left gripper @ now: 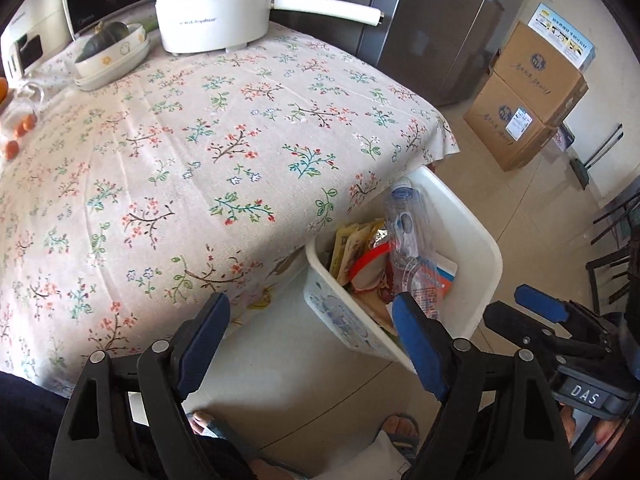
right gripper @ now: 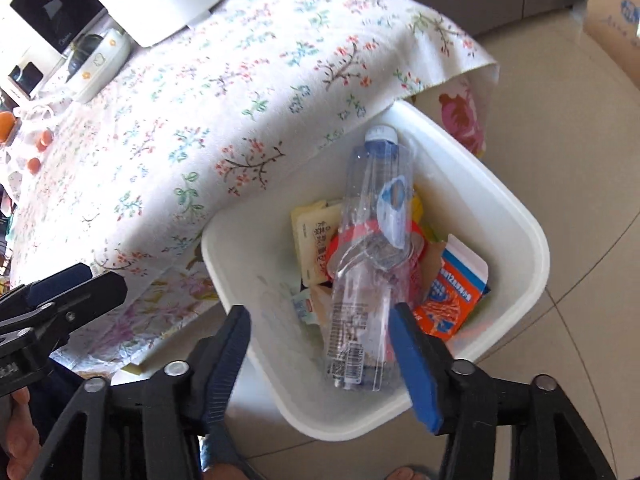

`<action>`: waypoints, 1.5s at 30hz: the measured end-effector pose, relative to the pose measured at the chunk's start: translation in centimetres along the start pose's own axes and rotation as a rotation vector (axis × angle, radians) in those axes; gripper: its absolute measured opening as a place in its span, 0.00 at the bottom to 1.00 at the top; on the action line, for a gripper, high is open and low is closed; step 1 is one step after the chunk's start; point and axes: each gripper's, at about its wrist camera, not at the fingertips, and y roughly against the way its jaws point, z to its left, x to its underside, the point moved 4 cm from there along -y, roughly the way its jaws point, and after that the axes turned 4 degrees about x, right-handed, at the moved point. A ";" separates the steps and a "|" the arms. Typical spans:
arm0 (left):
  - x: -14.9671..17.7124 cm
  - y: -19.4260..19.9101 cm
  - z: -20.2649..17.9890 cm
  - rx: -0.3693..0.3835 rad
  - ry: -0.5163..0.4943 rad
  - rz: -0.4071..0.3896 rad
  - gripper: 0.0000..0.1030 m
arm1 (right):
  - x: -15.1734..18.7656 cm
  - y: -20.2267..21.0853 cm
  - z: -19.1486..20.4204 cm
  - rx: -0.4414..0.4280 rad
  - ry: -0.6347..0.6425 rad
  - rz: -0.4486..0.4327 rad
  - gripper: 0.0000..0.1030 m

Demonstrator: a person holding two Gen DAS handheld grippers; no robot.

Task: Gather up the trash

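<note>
A white trash bin (right gripper: pixel 516 216) stands on the floor beside the table; it also shows in the left wrist view (left gripper: pixel 476 236). In it lie a clear plastic bottle (right gripper: pixel 372 216) with a blue cap, yellow wrappers (right gripper: pixel 312 244), a red-rimmed cup lid and an orange and blue carton (right gripper: pixel 452 300). My right gripper (right gripper: pixel 320 324) is open and empty just above the bin, its jaws either side of the bottle's lower end. My left gripper (left gripper: pixel 308 312) is open and empty, over the table edge and the bin's near corner.
The table (left gripper: pixel 192 148) has a floral cloth. At its far end stand a white electric pot (left gripper: pixel 212 8), stacked bowls with a squash (left gripper: pixel 108 52), a microwave (left gripper: pixel 44 12) and small orange fruits (left gripper: pixel 20 132). Cardboard boxes (left gripper: pixel 528 96) and a steel fridge (left gripper: pixel 436 20) stand beyond.
</note>
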 end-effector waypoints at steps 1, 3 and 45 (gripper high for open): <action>0.4 0.5 0.1 -0.017 -0.012 -0.015 0.85 | 0.6 0.8 0.6 0.004 0.000 -0.034 0.73; 1.1 1.4 0.3 -0.055 -0.038 -0.043 0.86 | 2.2 2.1 1.1 0.029 -0.006 -0.096 0.78; 4.2 8.1 0.9 -0.185 -0.005 -0.204 0.87 | 5.8 6.3 5.6 0.111 0.048 -0.227 0.93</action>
